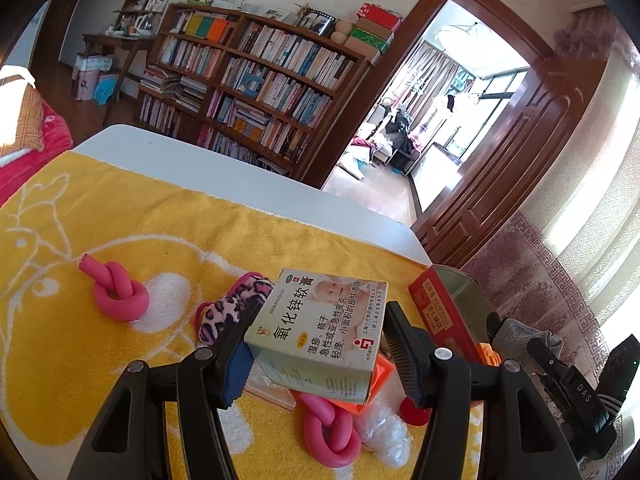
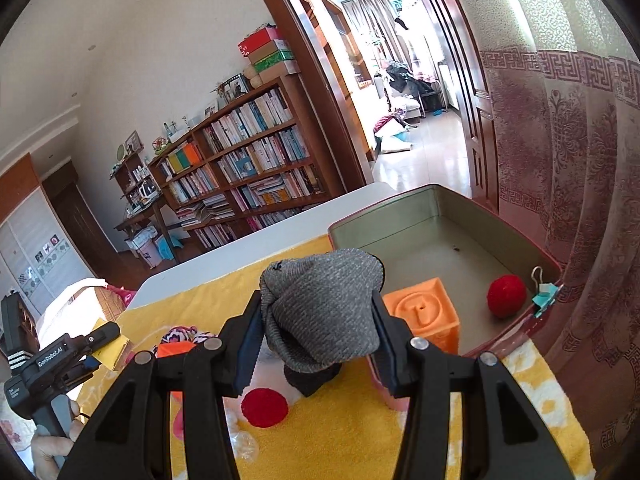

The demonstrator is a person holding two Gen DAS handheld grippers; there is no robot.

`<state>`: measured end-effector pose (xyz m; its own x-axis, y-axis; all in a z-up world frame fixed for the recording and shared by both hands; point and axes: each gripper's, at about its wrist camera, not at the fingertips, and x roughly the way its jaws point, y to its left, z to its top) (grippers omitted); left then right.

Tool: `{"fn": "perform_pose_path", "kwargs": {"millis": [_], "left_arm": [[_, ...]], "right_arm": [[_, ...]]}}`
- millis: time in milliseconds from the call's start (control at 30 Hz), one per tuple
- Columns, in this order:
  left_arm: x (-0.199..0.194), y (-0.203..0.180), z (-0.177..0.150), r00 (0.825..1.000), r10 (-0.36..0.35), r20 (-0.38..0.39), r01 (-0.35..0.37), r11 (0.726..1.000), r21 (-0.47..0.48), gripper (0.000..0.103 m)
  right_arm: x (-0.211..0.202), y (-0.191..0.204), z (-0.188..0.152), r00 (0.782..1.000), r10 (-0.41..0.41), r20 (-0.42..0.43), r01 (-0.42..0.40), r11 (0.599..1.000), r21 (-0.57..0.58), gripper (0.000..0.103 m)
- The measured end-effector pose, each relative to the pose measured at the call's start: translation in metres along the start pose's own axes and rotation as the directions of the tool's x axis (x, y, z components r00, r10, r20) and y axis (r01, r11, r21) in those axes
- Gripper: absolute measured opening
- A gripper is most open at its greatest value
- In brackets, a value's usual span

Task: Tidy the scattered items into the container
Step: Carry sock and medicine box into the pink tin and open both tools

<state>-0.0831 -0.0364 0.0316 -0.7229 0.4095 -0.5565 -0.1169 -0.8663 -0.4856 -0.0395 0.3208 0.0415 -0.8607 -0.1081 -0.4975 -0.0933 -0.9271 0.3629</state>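
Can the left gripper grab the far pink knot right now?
Probably not: the left gripper has its jaws shut on the ointment box, so it is full. The knot itself lies unobstructed on the yellow towel.

Wooden bookshelf [image 1: 248,84], open brown door [image 1: 532,152], patterned curtain [image 2: 568,160], sunlit floor [image 2: 420,148]

Medicine box [image 1: 320,334] reads "氧化锌软膏"; left gripper [image 2: 52,364] body reads "GenRobot.AI"; orange cube [image 2: 424,316] shows "T".

My left gripper [image 1: 320,344] is raised, its 2 fingers clamped on a carton. My right gripper [image 2: 316,332], also raised, pinches a grey sock.
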Motion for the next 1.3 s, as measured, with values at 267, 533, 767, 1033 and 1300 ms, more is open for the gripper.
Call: {"fn": "perform_pose_path", "kwargs": {"millis": [267,533,767,1033,1300], "left_arm": [[0.007,-0.022,-0.005,1.000,-0.016,-0.020,0.016,0.999,0.036,0.062],[0.017,-0.033,-0.009,0.999,-0.017,-0.046,0.019,0.999,0.050,0.062],[0.028,-0.045,-0.014,0.997,-0.018,-0.077,0.024,0.997,0.069,0.062],[0.043,-0.080,-0.014,0.993,-0.042,-0.106,0.055,0.991,0.120,0.062],[0.076,-0.143,-0.012,0.984,-0.091,-0.151,0.123,0.969,0.216,0.062]], "right_arm": [[0.000,-0.046,0.037,0.994,-0.107,0.035,0.104,0.991,0.081,0.053],[0.029,-0.074,0.034,0.985,-0.170,-0.001,0.169,0.980,0.103,0.060],[0.016,-0.090,0.028,0.977,-0.205,0.066,0.192,0.968,0.162,0.081],[0.000,-0.090,0.025,0.962,-0.244,0.119,0.216,0.954,0.210,0.081],[-0.020,-0.087,0.026,0.933,-0.303,0.195,0.256,0.938,0.231,0.082]]}}
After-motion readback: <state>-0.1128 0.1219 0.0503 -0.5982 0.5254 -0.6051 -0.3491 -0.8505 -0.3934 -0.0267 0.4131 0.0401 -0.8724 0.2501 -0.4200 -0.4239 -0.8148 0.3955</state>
